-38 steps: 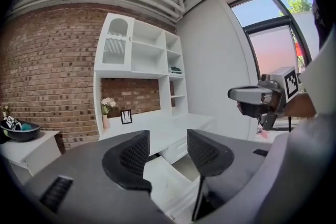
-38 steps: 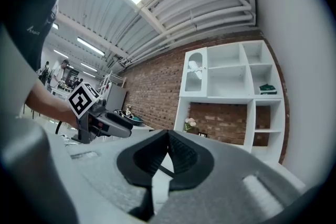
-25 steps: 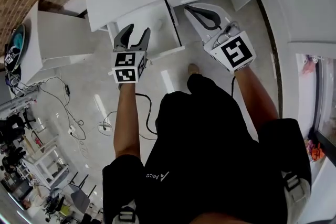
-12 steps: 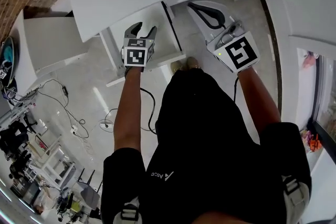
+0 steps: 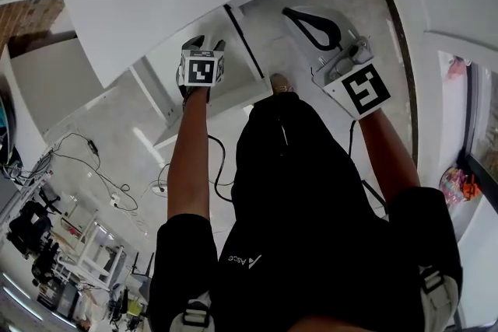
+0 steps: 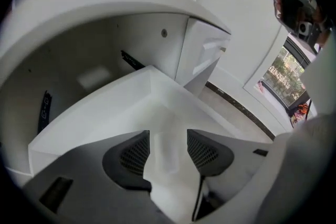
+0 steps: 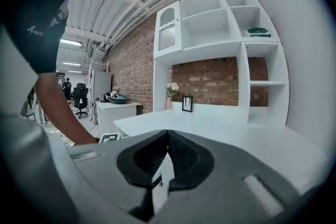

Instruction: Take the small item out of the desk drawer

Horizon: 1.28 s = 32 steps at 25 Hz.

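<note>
Left gripper (image 5: 207, 41) has just moved in over the open drawer (image 5: 237, 89), jaws spread, holding nothing. Right gripper (image 5: 289, 12) is waiting beside the drawer, jaws pressed together. Small item isn't showing yet, so the search is starting.

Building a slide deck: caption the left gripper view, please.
Left gripper, jaws apart, at the open white drawer under the desk; no small item in sight.
</note>
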{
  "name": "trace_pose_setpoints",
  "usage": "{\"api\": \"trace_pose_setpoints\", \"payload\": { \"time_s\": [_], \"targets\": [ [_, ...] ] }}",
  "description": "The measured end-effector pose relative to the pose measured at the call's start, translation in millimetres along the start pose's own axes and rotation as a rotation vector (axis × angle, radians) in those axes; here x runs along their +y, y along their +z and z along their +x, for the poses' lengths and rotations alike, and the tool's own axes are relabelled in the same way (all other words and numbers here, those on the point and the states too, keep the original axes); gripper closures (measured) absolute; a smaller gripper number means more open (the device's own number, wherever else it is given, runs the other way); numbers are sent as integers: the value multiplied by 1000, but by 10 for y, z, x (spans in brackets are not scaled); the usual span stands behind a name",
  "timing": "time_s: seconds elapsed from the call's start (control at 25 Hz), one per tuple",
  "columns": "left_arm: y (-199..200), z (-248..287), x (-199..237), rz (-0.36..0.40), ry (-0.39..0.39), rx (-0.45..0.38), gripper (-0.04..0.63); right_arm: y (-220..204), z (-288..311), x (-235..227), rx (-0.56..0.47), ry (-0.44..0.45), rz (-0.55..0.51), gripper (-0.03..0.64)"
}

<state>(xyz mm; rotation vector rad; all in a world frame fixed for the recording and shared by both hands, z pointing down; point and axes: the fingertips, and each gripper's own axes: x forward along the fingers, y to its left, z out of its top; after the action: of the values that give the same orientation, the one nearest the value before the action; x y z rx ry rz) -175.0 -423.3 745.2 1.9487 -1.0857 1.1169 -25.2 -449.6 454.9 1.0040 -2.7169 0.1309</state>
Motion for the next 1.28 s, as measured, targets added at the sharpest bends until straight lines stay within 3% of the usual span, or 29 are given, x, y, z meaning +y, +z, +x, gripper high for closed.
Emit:
{"api": "trace_pose_setpoints", "payload": {
  "time_s": [0.36,0.84,1.0,1.28],
  "targets": [
    [-266,478,152,-15,-4,122,379,-357,181,-195,50,-17,36,617],
    [-247,476,36,-20,8,132,417,-436,104,-295,62,-33,59,615],
    [-18,192,-27,-29,16,38,416,-355,88,-230,43,-25,56,615],
    [607,-824,-407,-35,5,-276,417,50,-38,8,-28,11,26,615]
  ]
}}
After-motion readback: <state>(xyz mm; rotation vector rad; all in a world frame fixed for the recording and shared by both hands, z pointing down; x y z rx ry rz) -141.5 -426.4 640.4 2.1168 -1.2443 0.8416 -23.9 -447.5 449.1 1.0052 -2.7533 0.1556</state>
